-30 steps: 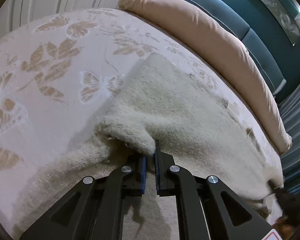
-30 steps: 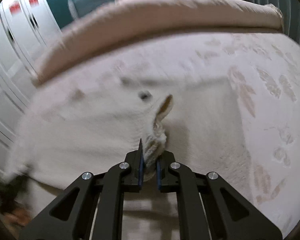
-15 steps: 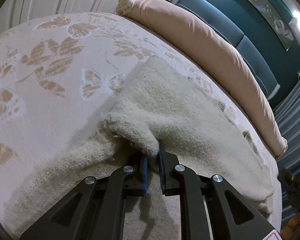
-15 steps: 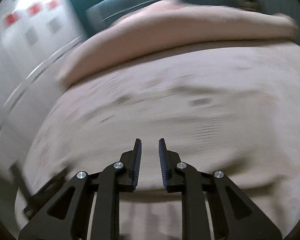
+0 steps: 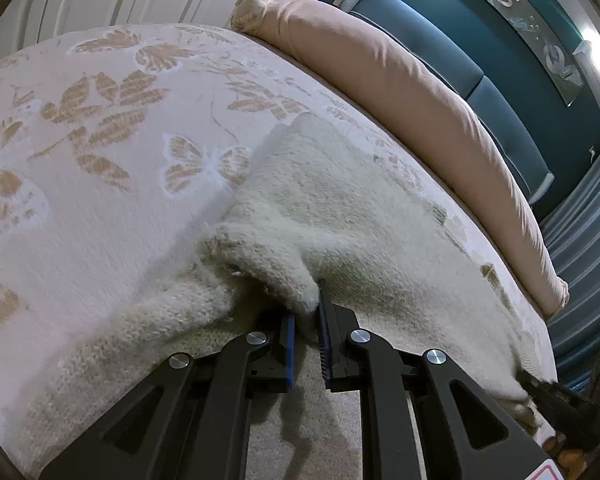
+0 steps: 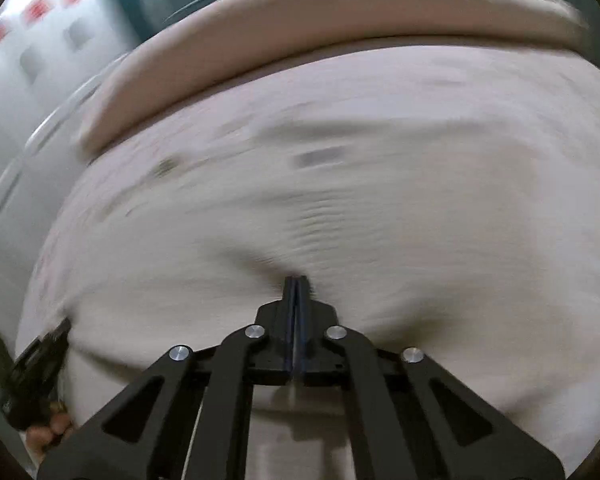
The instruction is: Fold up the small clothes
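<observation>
While my left gripper (image 5: 306, 312) pinches a fold of the sweater (image 5: 340, 208), its length runs toward the pillow (image 5: 400, 80); my right gripper (image 6: 296, 284) is fully closed.

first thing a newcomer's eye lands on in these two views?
The fuzzy cream sweater spread mid-bed, one thick fold pinched in the left hand-held gripper at bottom centre. Next, the butterfly-and-leaf bedspread to its left and the long pink bolster against the teal headboard. The right wrist view is a motion blur, with the right hand-held gripper shut.
</observation>
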The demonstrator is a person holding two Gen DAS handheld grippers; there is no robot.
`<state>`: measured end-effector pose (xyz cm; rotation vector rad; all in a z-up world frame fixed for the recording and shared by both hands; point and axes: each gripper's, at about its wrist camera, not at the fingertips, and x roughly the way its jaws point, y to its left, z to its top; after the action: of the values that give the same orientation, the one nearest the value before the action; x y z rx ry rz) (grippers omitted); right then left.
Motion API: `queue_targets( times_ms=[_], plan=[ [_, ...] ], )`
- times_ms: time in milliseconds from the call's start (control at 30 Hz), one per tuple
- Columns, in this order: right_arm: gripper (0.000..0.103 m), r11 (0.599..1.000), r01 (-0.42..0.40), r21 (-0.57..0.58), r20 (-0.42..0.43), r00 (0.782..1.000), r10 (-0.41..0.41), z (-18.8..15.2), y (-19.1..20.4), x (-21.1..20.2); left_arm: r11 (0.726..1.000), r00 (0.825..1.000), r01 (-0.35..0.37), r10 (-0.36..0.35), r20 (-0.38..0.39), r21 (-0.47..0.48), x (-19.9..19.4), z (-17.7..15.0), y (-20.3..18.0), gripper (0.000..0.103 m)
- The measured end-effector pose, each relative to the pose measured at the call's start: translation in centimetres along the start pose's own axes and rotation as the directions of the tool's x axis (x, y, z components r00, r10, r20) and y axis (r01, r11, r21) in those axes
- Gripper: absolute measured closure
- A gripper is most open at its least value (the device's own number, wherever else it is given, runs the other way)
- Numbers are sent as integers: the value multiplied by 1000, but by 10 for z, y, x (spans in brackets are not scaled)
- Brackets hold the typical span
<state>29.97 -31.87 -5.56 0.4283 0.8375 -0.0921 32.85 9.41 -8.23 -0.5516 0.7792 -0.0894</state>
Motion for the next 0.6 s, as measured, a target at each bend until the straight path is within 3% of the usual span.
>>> queue_targets(
  times_ms=[100,133,200,300,333,400,433,500,533,600],
  plan=[
    [97,990,96,107,30,995,-99,3,-48,-32,1000,1000,-9,9,-1,6,1,0,-1,90],
    [93,991,71,118,35,997,-75,3,-53,-39,1000,1000,-12,12,-5,6,1,1,-2,90],
    [65,993,26,117,33,999,-30,-1,-47,-47,1000,1000,-18,18,-17,7,1,4,-4,90],
    [55,999,-3,46,18,1000,2,-5,-15,-32,1000,998,-25,25,-56,-4,-5,14,-9,78],
    [54,999,-17,37,1,1000,17,-4,-8,-24,999,998,-34,33,-55,-13,-10,17,-10,68],
    [52,999,-24,45,-44,999,26,-9,-1,-8,995,997,-73,71,-29,-72,-22,26,-6,63],
    [54,999,-10,43,-51,999,12,-8,1,-2,993,997,-70,68,-33,-99,-24,29,-3,63],
    [96,1000,-6,24,-33,999,7,-5,11,-4,988,995,-73,64,-72,-134,-20,37,4,68],
    [97,998,-42,41,-23,999,43,-1,12,-12,988,991,-99,87,-101,-121,-15,40,4,81],
    [97,993,-99,61,96,991,93,7,10,-48,987,982,-156,149,-118,-49,-10,43,2,89]
  ],
)
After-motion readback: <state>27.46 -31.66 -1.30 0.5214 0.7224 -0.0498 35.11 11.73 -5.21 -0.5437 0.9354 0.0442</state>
